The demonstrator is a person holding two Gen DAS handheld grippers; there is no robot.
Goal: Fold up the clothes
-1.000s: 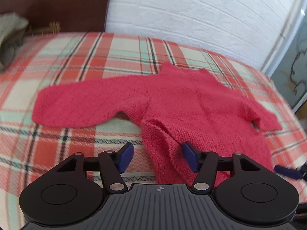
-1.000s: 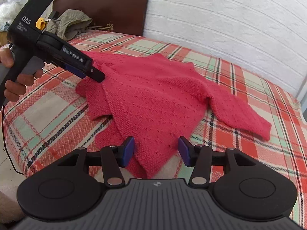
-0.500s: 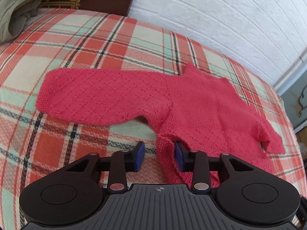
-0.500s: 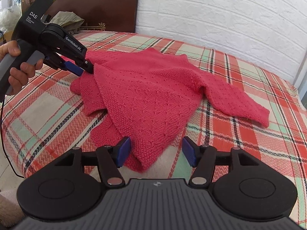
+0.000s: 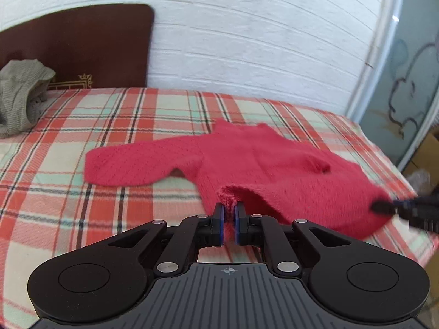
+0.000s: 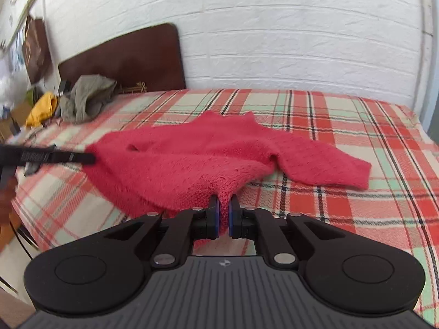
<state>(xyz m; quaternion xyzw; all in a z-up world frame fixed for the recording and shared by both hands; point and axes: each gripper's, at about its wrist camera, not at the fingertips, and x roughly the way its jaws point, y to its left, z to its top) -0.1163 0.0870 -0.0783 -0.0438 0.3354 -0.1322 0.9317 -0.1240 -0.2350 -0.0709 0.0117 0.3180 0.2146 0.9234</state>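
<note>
Left wrist view, from the left edge: grey-green knitted garment (image 5: 19, 96) heaped at the head of the bed, against the dark brown headboard (image 5: 79, 46). Plaid blanket (image 5: 68, 192) in red, mint and cream under everything. Red knitted sweater (image 5: 247, 164) lying near the middle of the blanket, neck toward the white brick wall (image 5: 247, 41), one sleeve stretched out flat to the left. Left gripper (image 5: 228, 215) pressed together on a raised bit of the sweater's hem, red knit pinched between the blue pads. Further right, the other hem corner lifted off the blanket and caught in the blurred black tip of the right gripper (image 5: 381, 207). Pale blue painted panel (image 5: 411, 96) at the far right.

Right wrist view, again from the left: yellow cloth (image 6: 42, 108) and the same grey-green garment (image 6: 87, 96) piled by the headboard. Left gripper (image 6: 89, 159) reaching in from the left edge, clamped on the sweater's corner. Sweater (image 6: 192, 159) spread across the centre, its near edge pulled up. Right gripper (image 6: 223, 212) closed tight, pinching the hem between its pads. Free sleeve resting flat on the blanket to the right.
</note>
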